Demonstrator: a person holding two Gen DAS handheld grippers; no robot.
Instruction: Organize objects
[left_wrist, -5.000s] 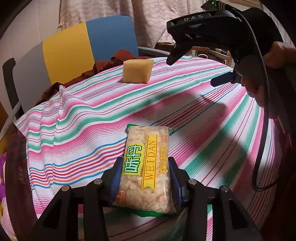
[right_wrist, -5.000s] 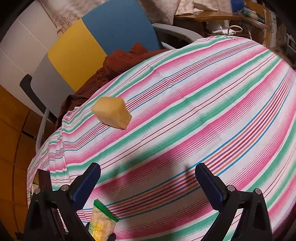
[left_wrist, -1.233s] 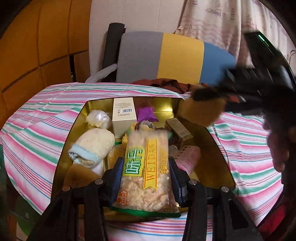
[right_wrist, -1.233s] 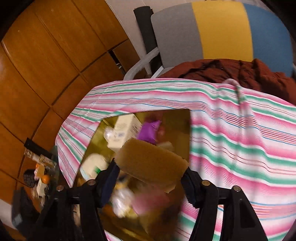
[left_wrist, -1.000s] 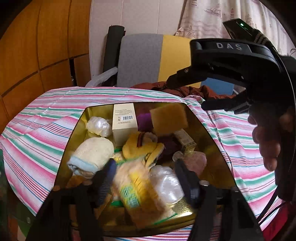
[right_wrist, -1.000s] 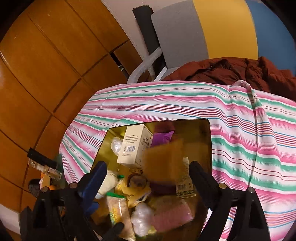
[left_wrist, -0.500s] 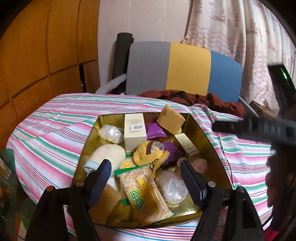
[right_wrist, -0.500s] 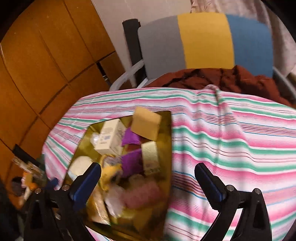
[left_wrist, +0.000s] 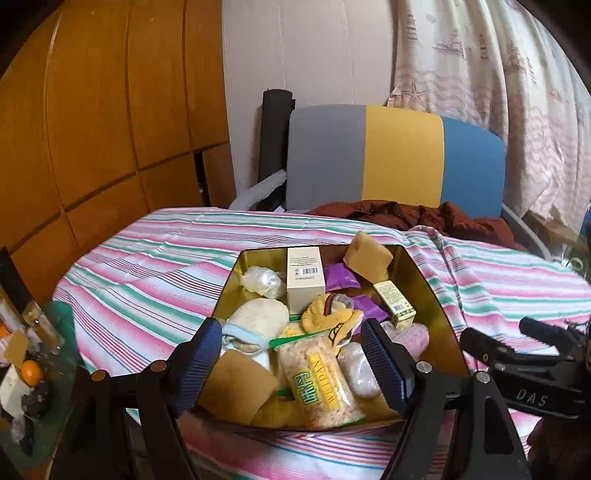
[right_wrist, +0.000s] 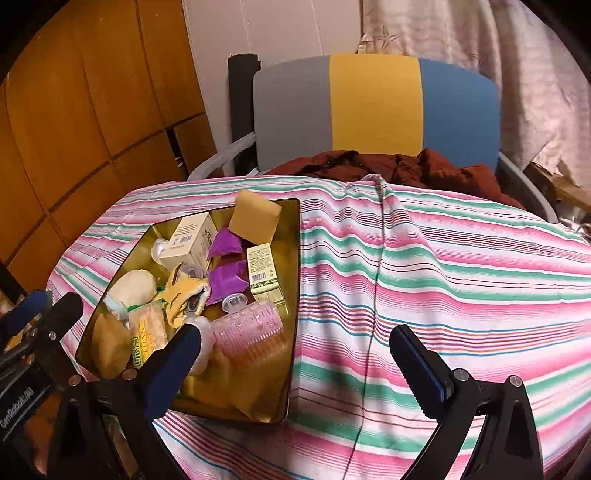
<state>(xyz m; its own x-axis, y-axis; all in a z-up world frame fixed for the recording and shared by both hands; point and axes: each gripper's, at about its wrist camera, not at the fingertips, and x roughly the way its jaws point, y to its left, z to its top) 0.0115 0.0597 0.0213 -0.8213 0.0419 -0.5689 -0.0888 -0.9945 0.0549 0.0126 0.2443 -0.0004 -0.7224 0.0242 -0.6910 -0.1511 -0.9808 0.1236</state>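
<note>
1. A shiny gold rectangular metal tin (left_wrist: 434, 295) sits on the table covered by a pink, green and white striped cloth (right_wrist: 443, 266), near the table's left side in the right wrist view.
2. At the tin's far end a tan sponge block (right_wrist: 255, 216) leans tilted against the rim, beside an upright cream cardboard box with a barcode (left_wrist: 305, 275) and two purple foil sachets (right_wrist: 227, 275).
3. A small green-and-cream carton (left_wrist: 394, 303) lies along the right wall (its label is too small to read).
4. The middle holds a yellow plush toy (left_wrist: 332, 319), a rolled cream sock with a pale blue cuff (left_wrist: 255, 319) and a pink plastic hair roller (right_wrist: 247, 330).
5. Nearest the camera lie a clear snack packet with a yellow label (left_wrist: 319, 380), flat on the heap, and a brown sponge-like piece (left_wrist: 236, 384) beside it.
6. The left gripper (left_wrist: 295, 363) hovers over the tin's near end, jaws spread wide, holding nothing.
7. The right gripper (right_wrist: 295, 356) is likewise wide apart and empty, spanning the tin's right edge and bare cloth.
8. A grey, yellow and blue chair (right_wrist: 375, 107) stands behind the table with a rust-brown garment (right_wrist: 388, 166) on it.
</note>
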